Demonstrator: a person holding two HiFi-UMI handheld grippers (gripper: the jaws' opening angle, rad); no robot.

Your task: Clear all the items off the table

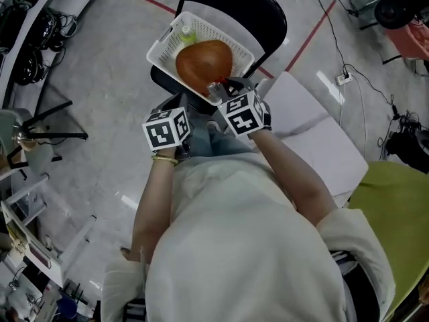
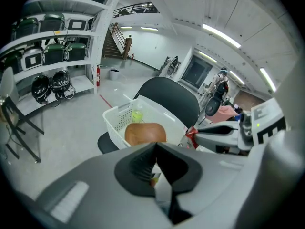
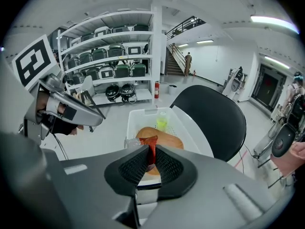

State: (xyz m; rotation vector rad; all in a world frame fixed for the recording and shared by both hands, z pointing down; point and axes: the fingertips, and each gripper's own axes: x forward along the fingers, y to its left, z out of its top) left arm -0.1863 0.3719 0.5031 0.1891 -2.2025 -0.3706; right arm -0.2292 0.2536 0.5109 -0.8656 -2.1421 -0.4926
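One red packet (image 3: 149, 143) is pinched in our right gripper (image 3: 151, 156); our left gripper (image 2: 155, 149) is clenched empty. Beyond, the basket (image 1: 161, 45) on the chair (image 1: 265, 12) holds a brown bowl (image 1: 203, 60). We judge drop-off next: reach over, unclench.

Left gripper view: riding just behind the left gripper (image 2: 156, 151), looking along its own jaws and downward. Close on the white basket (image 2: 116, 123) on the black chair (image 2: 167, 97) just ahead of the tips, with the right gripper (image 2: 199, 130) alongside to the right and shelving (image 2: 52, 37) far off ahead-left.

Right gripper view: same setting along its own jaws, left gripper alongside to the left.

Head view: steeply down from above and behind both grippers, over the shoulders.

Shared by all three: basket, chair and the floor (image 2: 62, 128) ahead of the jaws.
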